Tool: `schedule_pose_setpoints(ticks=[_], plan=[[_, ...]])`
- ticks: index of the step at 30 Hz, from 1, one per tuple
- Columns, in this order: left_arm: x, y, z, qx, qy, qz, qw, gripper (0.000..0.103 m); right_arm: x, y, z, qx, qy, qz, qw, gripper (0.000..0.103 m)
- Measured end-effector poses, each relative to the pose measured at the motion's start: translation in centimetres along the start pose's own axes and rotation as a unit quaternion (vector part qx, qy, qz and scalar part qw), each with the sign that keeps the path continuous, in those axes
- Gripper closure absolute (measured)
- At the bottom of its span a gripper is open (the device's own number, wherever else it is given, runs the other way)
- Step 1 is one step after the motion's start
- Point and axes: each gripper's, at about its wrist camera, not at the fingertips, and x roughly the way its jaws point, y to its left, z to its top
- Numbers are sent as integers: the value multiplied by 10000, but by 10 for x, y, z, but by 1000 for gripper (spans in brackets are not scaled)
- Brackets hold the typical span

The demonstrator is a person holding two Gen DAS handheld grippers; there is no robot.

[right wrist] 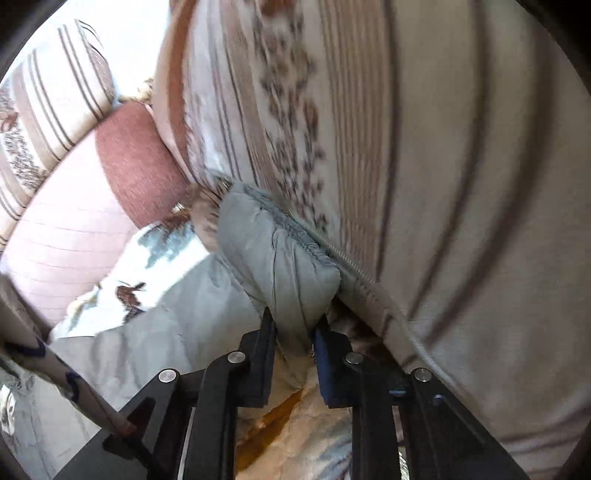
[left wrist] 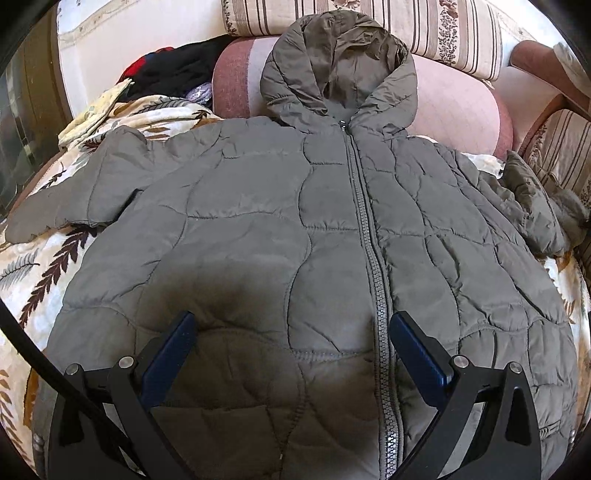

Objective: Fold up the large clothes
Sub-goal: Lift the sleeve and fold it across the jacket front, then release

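One quilted grey hooded jacket (left wrist: 258, 236) lies there, with one zip (left wrist: 369, 236) and two sleeves. One leaf-print blanket (left wrist: 33, 280) is under it, and one pink bolster (left wrist: 458, 107) and three striped cushions, one of them here (left wrist: 424, 26), are behind. One dark clothes heap (left wrist: 173, 74) sits at the far left, and there are two grippers, each with two fingers.

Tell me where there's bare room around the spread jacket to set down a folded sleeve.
Free: the leaf-print blanket below the jacket's near sleeve, and the pink cushion beside the hood. Crowded: the far sleeve cuff, pinched in the right tongs, is jammed against the striped cushion.
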Motion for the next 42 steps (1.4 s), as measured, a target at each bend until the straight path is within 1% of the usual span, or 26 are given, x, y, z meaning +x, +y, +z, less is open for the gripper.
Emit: schedule_pose_setpoints(ticks=[9,13,16,19,22,24,26,28,30,33,38,42], plan=[[-14,4,3,-39,-199,-28,9998,0,-101,14,16,-134,-605,244,9978,86],[-22,8,4,-42,-291,-42,9996,0,-152,31,18,-284,-921,406,9945,87],[-29,14,5,-87,-359,-54,9993,0,-195,53,20,-409,-1121,623,9909,87],[-37,23,5,-159,-446,-33,9989,0,-241,86,16,-619,-1336,961,9844,88],[-44,35,6,-232,-513,2,9984,0,-285,126,5,-950,-1502,1351,9748,88],[-47,43,7,-311,-539,-8,9981,0,-301,156,-7,-1135,-1531,1641,9678,88],[-51,51,8,-385,-580,-8,9976,0,-315,182,-25,-1359,-1529,1925,9598,88],[-55,58,8,-437,-628,19,9971,0,-330,215,-49,-1654,-1495,2227,9490,88],[-59,66,7,-497,-664,52,9965,0,-340,237,-73,-1871,-1410,2446,9409,88],[-61,77,7,-618,-664,44,9959,0,-337,280,-103,-2203,-1226,2700,9292,88],[-64,86,7,-731,-680,108,9949,0,-307,330,-152,-2544,-729,2956,9179,88],[-65,95,7,-835,-676,203,9940,0,-262,359,-198,-2665,-138,3095,9127,88]])
